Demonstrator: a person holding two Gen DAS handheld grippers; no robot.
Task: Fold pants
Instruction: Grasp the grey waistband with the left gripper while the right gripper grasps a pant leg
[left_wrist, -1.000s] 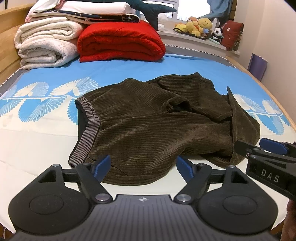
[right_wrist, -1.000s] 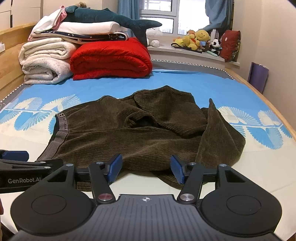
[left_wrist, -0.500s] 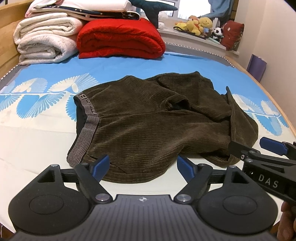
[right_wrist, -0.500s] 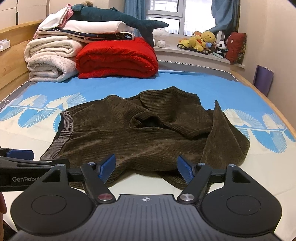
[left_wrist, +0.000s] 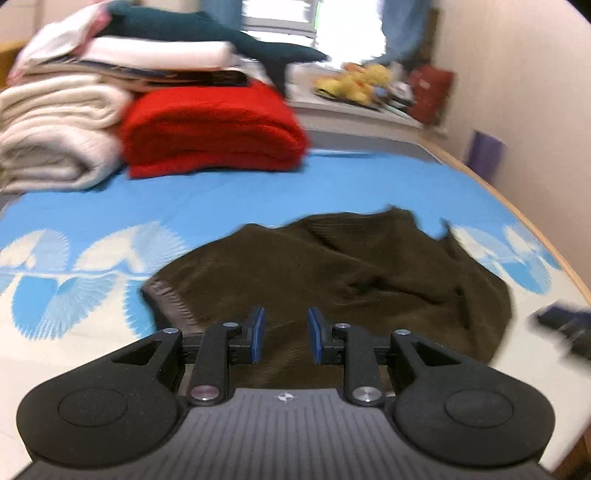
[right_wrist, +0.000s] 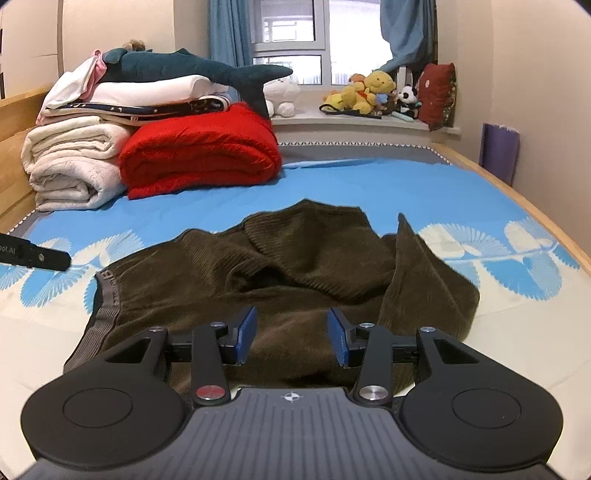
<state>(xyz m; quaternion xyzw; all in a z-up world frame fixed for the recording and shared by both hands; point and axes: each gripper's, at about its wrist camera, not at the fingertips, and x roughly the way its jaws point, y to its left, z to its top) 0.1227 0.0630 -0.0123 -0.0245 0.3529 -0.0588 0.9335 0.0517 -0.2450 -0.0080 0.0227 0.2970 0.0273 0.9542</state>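
Dark brown corduroy pants (left_wrist: 332, 273) lie crumpled on the blue and white bed sheet (left_wrist: 92, 266), grey waistband (right_wrist: 105, 306) to the left, legs bunched to the right (right_wrist: 421, 280). My left gripper (left_wrist: 284, 338) hovers over the near edge of the pants, its blue pads narrowed but apart, holding nothing. My right gripper (right_wrist: 291, 338) hovers over the near middle of the pants, open and empty. The left view is motion-blurred. The other gripper shows at each view's edge (left_wrist: 565, 328) (right_wrist: 33, 254).
Folded white blankets (right_wrist: 74, 166), a red blanket (right_wrist: 199, 155) and a plush shark (right_wrist: 192, 70) are stacked at the head of the bed. Stuffed toys (right_wrist: 369, 92) sit on the windowsill. The wooden bed edge (right_wrist: 517, 199) and a wall run along the right.
Both grippers have moved forward over the near edge of the pants. Both jaws have narrowed, the left more than the right. The left view has tilted up and blurred.
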